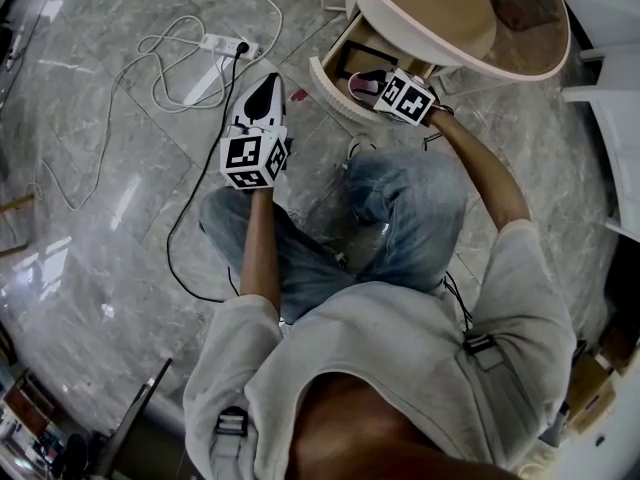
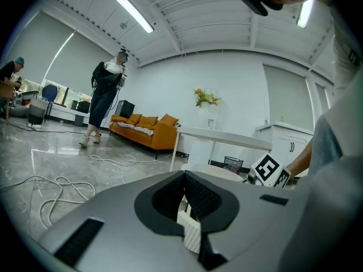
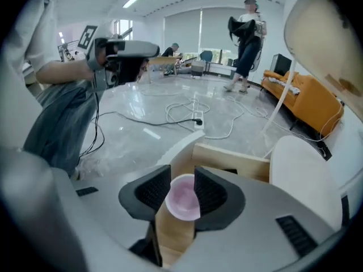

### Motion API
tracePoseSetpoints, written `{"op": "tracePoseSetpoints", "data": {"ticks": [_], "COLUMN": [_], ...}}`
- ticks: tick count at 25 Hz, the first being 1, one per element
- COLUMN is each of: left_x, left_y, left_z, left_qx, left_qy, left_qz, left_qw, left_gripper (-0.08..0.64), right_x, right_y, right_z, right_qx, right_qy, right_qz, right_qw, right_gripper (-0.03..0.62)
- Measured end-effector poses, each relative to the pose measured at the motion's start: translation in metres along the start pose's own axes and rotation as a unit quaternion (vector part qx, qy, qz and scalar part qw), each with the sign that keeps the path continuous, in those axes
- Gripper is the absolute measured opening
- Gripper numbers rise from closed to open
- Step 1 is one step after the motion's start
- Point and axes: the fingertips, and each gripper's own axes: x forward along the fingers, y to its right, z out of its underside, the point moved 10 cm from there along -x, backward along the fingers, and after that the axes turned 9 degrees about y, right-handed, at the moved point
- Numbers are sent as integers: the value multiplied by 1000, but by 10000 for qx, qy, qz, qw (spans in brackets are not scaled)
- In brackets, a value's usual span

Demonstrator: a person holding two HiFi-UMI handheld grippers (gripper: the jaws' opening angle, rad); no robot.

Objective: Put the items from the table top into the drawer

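Right gripper (image 3: pixel 181 173) jaws released; cup (image 3: pixel 182 202) sits straight below them in drawer (image 3: pixel 232 156). Left gripper (image 2: pixel 183 180) closed, empty.

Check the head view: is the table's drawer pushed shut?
No, the drawer stands pulled out from under the round table top, its wooden inside open to view.

A round table (image 1: pixel 440 8) stands at one o'clock in the head view. Its drawer (image 1: pixel 325 76) is pulled open toward seven o'clock, and a pink cup (image 3: pixel 182 198) sits inside it. On the grey marble floor (image 1: pixel 90 198), a power strip (image 1: pixel 222 44) and a looped white cable (image 1: pixel 160 58) lie at eleven o'clock. A black cable (image 1: pixel 170 248) trails from there toward seven o'clock.
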Motion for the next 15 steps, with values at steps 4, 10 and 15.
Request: {"op": "tracePoseSetpoints", "data": {"ticks": [4, 10, 15], "left_x": [3, 16, 27], "left_y": [0, -1, -10], "left_z": [3, 7, 10], "left_qx": [16, 13, 28], "left_qy": [-34, -75, -88], "left_qz": [4, 1, -124], "left_qw": [10000, 10000, 9999], "left_gripper": [15, 15, 15], "right_x": [-3, -3, 0], "right_y": [0, 6, 15], "right_z": [-18, -35, -57], "right_qx": [704, 1544, 1144], "right_qy": [1023, 2056, 2387], "right_qz": [259, 567, 641], "right_qw": [9919, 9647, 9622], "right_gripper": [107, 34, 26]}}
